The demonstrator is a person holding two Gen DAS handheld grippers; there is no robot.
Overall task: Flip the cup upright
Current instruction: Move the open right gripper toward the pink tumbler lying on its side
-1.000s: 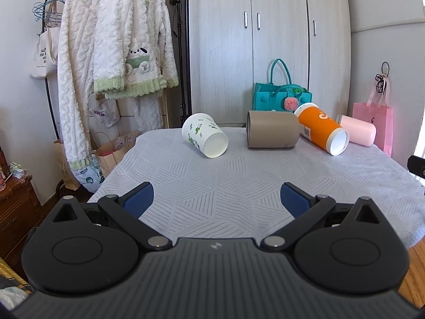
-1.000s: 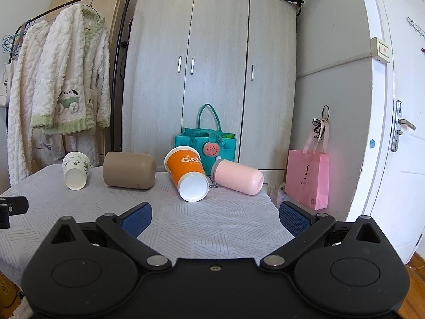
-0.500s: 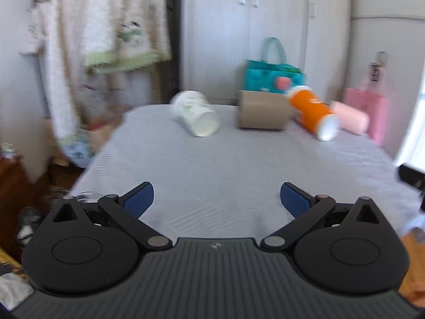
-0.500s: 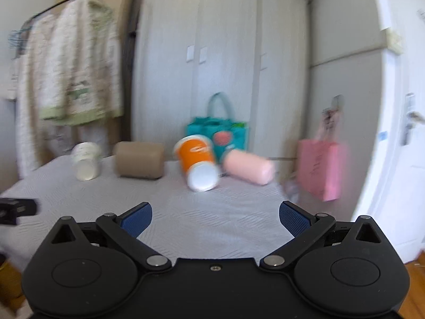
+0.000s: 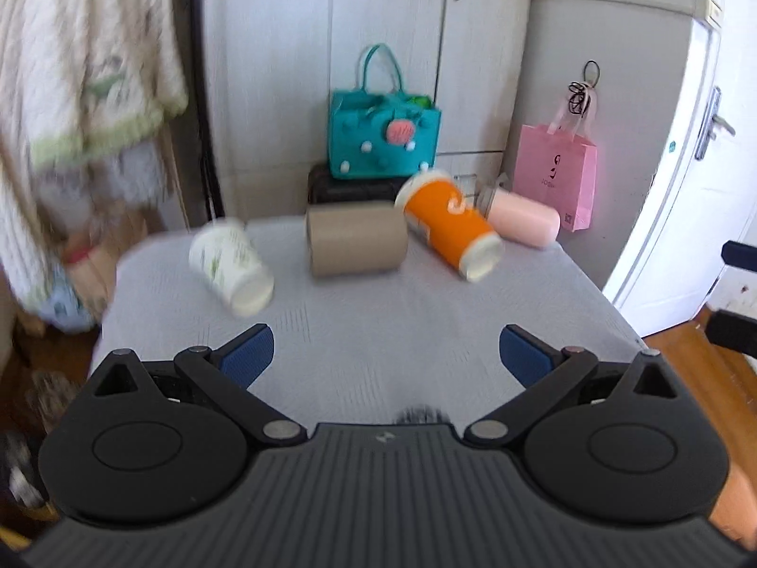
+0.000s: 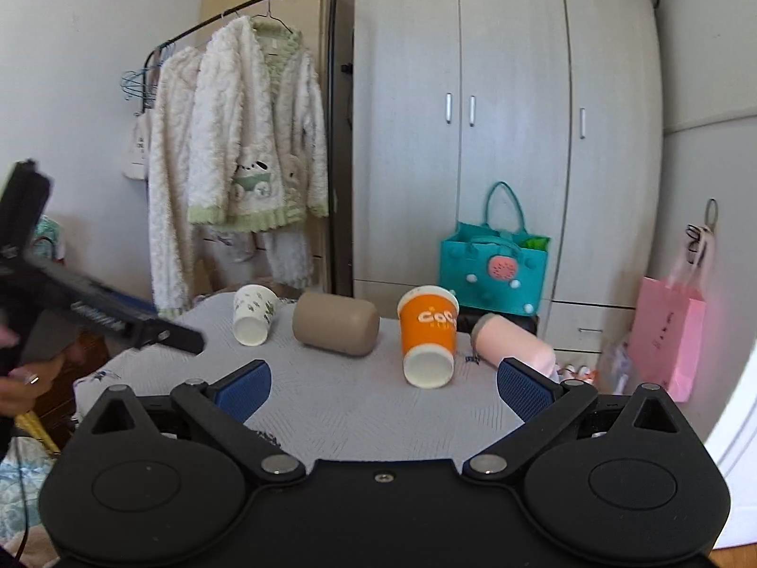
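Nearest to us, the left hand-held gripper hangs released, its blue pads wide apart and nothing between them, above the near part of the tabletop. The right hand-held gripper is likewise spread and empty.

Four cups lie on their sides in a row near the far edge. From the left: a white paper cup with green prints, a tan cup, an orange paper cup and a pink cup at the far right corner. None stands upright, so we judge the task not yet begun on any of them.

We see several risks. Round cups on their sides can roll when nudged, and the pink one sits close to the edge, so a clumsy touch could send it to the floor. The paper cups are thin, and too firm a squeeze would likely crush the wall. The orange cup lies touching or nearly touching the tan one, so reaching for either may knock its neighbour. The left view is smeared with motion, which makes judging the approach harder.

As for writing, the orange cup bears white letters that we read as "CoCo" in the right view. Further back, a teal felt bag and a pink paper bag show only marks too small to read.
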